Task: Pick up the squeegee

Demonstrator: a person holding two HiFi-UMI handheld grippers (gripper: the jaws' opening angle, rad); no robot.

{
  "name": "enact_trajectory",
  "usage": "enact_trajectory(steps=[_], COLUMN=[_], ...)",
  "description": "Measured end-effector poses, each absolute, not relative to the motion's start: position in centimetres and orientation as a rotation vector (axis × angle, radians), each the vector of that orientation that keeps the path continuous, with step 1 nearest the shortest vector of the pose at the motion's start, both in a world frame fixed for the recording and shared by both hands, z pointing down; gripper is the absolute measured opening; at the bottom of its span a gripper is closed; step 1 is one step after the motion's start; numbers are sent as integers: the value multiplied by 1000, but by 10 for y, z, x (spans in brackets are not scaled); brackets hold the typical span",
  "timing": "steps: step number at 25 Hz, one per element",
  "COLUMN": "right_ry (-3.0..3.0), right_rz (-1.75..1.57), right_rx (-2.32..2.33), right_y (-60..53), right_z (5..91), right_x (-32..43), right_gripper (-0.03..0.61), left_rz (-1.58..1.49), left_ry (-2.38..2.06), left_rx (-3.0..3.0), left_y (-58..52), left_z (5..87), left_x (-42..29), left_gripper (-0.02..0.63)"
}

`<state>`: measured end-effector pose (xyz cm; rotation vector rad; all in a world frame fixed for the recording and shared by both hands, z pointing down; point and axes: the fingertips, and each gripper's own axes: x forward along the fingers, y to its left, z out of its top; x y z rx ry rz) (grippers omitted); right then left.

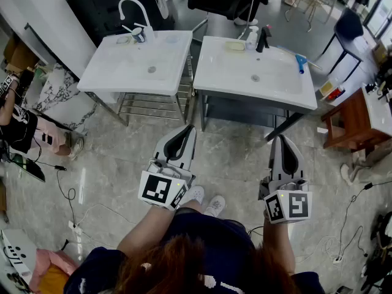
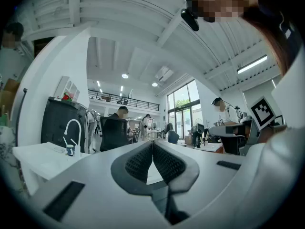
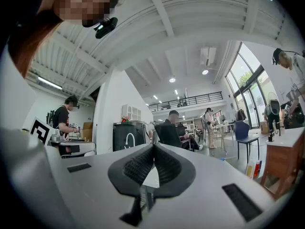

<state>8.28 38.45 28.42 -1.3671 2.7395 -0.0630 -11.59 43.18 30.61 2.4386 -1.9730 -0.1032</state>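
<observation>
The squeegee (image 1: 299,62) is a small blue tool lying on the right rim of the right-hand white basin (image 1: 214,72). Both grippers are held level in front of the person, well short of the basins and apart from the squeegee. My left gripper (image 1: 191,128) is shut with nothing between its jaws, and its ribbed pads (image 2: 138,162) meet at the tip. My right gripper (image 1: 282,138) is also shut and holds nothing, its tip below the basin's front edge. In the two gripper views the closed jaws of the left gripper (image 2: 152,144) and the right gripper (image 3: 153,147) point into the room; I cannot make out the squeegee there.
A second white basin (image 1: 107,72) with a curved white faucet (image 1: 131,7) stands at the left, a metal rack (image 1: 150,106) under it. The right basin carries a black faucet (image 1: 263,39), a soap bottle (image 1: 252,38) and a yellow sponge (image 1: 234,46). A wooden table (image 1: 352,121) stands right; cables (image 1: 67,195) lie on the floor.
</observation>
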Motion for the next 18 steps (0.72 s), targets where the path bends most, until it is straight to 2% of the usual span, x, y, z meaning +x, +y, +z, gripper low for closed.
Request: enact_trajectory(steps=[18], right_ry=[2742], right_rz=[-119], right_rx=[-1318], right_y=[368], right_z=[292], right_x=[111], right_gripper=[17], left_rz=[-101], left_ry=[-2024], left_rx=[2422], left_y=[420], left_z=[307], left_x=[-94], left_gripper=[20])
